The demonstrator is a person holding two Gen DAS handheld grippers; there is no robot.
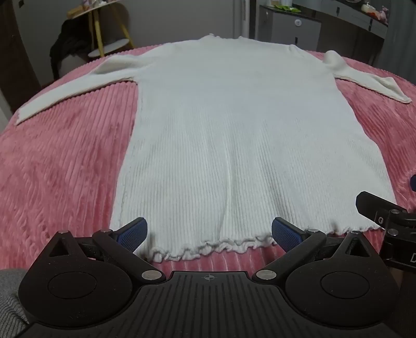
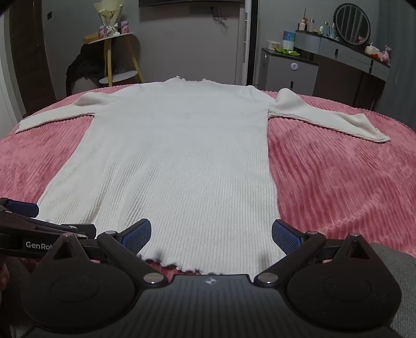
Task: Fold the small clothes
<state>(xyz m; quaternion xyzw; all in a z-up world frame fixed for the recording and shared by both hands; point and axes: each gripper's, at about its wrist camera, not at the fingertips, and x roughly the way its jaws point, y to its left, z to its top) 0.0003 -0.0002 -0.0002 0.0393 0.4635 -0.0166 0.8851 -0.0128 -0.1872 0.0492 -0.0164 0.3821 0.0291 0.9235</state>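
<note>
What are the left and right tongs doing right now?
Left tongs: open, holding nothing, above the sweater hem.
Right tongs: open, holding nothing.

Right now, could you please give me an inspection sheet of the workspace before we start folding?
Surface: pink ribbed bedspread, covering the bed.
Job's things: white ribbed sweater laid flat, frilled hem nearest the grippers, collar at the far side, both sleeves spread outward; right sleeve bunched at the shoulder.
Clutter: nothing seen on the bedspread besides the sweater.
Grippers: left gripper open over the hem; right gripper open over the hem's right part; neither holds cloth.
Cables: nothing seen.
Surroundings: side table with yellow legs, grey cabinet, dresser with round mirror.
</note>
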